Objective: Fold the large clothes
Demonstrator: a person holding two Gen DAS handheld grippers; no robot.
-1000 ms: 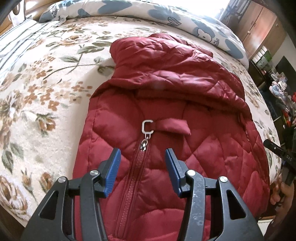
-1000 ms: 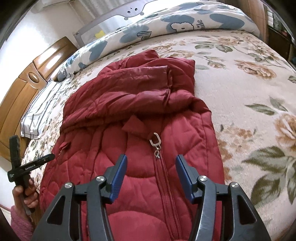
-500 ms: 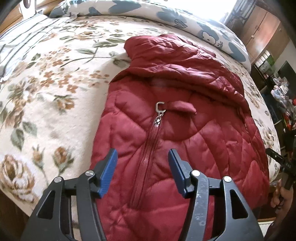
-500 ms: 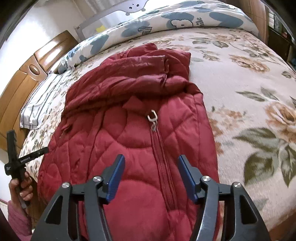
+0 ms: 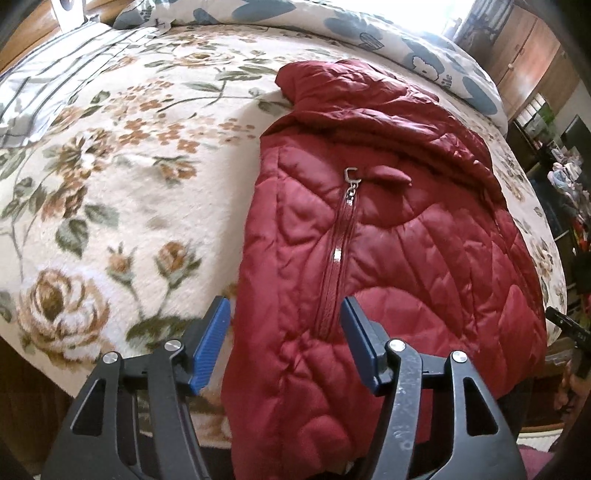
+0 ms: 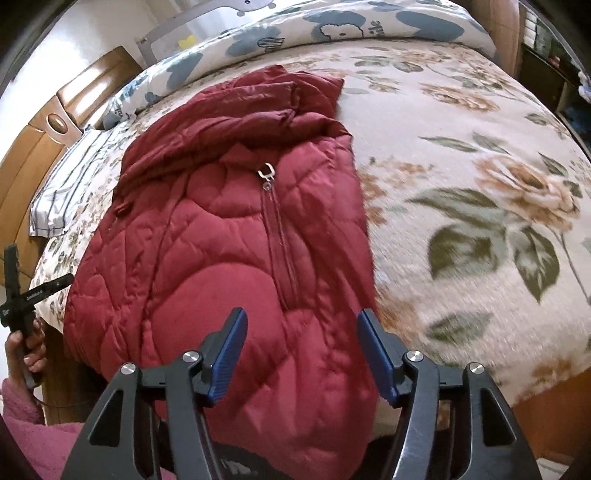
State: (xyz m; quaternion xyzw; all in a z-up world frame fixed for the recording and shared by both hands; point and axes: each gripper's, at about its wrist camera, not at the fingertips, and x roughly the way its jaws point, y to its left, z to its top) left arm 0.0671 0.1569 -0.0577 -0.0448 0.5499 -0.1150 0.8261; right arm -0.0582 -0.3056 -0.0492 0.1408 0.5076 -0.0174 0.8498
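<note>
A dark red quilted puffer jacket lies zipped on the floral bedspread, its hem hanging over the near bed edge; it also shows in the right wrist view. Its sleeves and hood are folded across the far end. A silver zip pull sits near the collar. My left gripper is open and empty above the hem's left corner. My right gripper is open and empty above the hem's right part.
The floral bedspread spreads left of the jacket and to its right. A blue-patterned duvet lies at the far side, a striped pillow and wooden headboard at the head end. Wooden cupboards stand beyond.
Both grippers have pulled back toward the near bed edge, from over the zip to over the hem. The jacket has not moved. Both jaws stay open.
</note>
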